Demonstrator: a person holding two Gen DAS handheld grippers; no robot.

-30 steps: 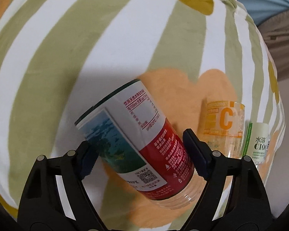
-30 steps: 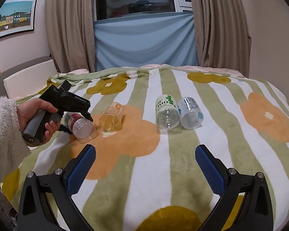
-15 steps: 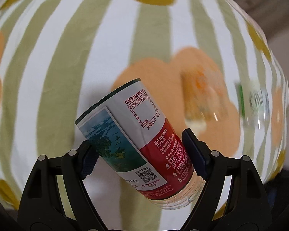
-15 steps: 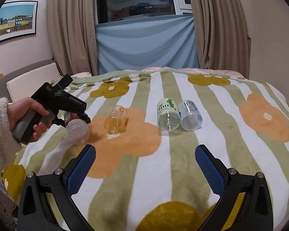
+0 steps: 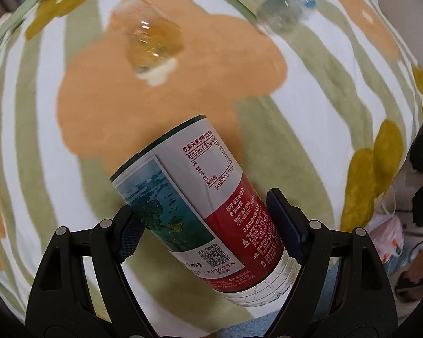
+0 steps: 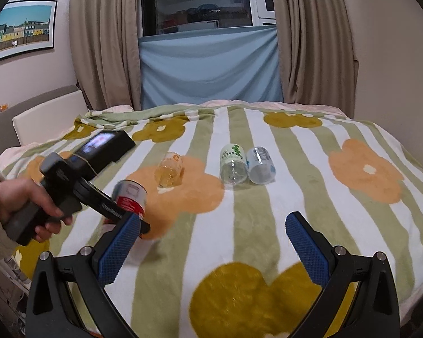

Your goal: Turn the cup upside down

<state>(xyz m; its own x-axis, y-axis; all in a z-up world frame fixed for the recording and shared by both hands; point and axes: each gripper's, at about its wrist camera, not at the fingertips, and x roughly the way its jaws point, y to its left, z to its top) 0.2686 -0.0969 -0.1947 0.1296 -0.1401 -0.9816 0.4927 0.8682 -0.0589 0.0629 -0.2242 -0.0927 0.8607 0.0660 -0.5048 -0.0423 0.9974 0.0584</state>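
Left gripper (image 5: 208,225): fingers closed on the cup (image 5: 200,197), a cut-off bottle with a red and white label, pinched across its lower half near the clear ribbed base. Cup is tilted, open rim pointing away and down toward the blanket (image 5: 28,169), held above the orange flower (clear of the fabric, as far as the right wrist view shows).

Risks, as I judge them:
- Grip sits low and off-centre on thin, smooth plastic; the wall may buckle or the cup swivel between the pads during the turn.
- Soft bed under it: set down rim-first on plush fabric, the cup could lean and topple on release.
- Orange cup (image 6: 169,170) lies on its side near, further along the same flower; a wide swing could knock it rolling.
- Green bottle (image 6: 233,163) and blue bottle (image 6: 260,164), touching, well apart from the action. Low risk.

Right gripper (image 6: 211,248): fingers wide apart, holding nothing, hovering over the blanket's near edge.
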